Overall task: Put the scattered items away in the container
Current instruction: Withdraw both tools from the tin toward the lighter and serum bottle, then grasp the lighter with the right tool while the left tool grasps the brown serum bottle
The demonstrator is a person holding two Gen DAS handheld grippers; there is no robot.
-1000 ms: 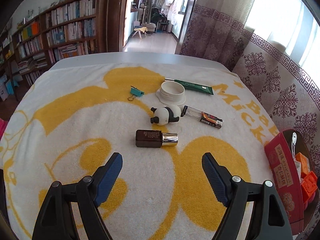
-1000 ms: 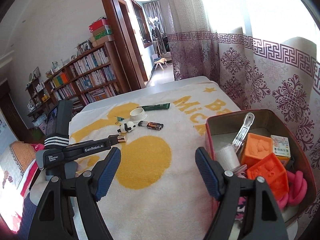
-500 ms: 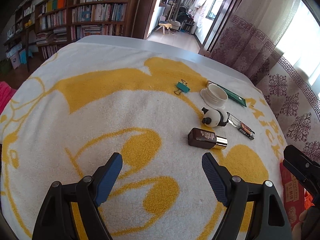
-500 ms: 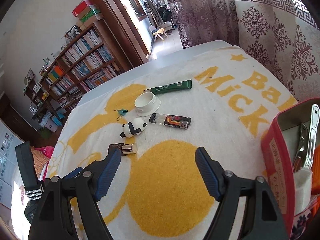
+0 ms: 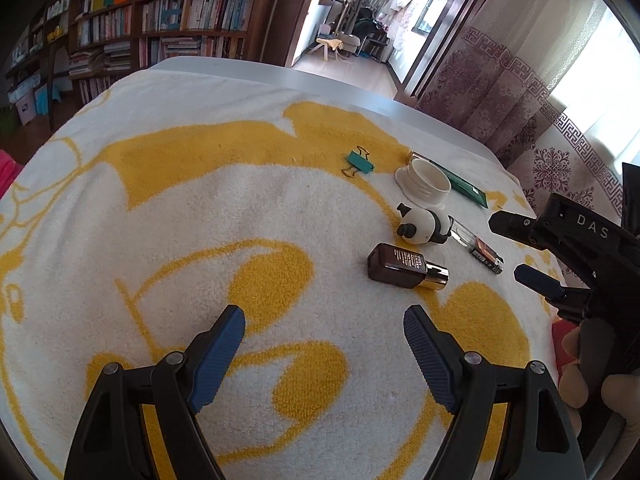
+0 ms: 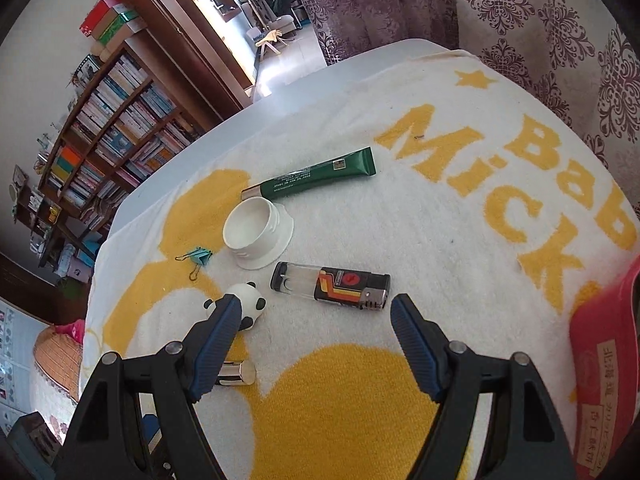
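Observation:
On the yellow-and-white towel lie a lighter [image 6: 330,282], a panda figure [image 6: 250,302], a white jar lid [image 6: 256,232], a green tube [image 6: 312,178], a teal binder clip [image 6: 198,258] and a brown bottle with a gold cap [image 5: 406,266]. My right gripper [image 6: 316,340] is open and empty, hovering just short of the lighter. Its left finger covers part of the panda and the bottle. The red tin container [image 6: 604,364] sits at the right edge. My left gripper [image 5: 324,354] is open and empty, short of the bottle.
The right gripper [image 5: 532,252] and the hand holding it show at the right of the left wrist view. The table's far edge [image 5: 320,80] drops to the floor. A bookshelf [image 5: 160,20] and patterned curtains [image 6: 520,20] stand beyond.
My right gripper has swung left from the tin and come down close to the lighter. My left gripper has drawn back and turned left, so the items sit further right in its view.

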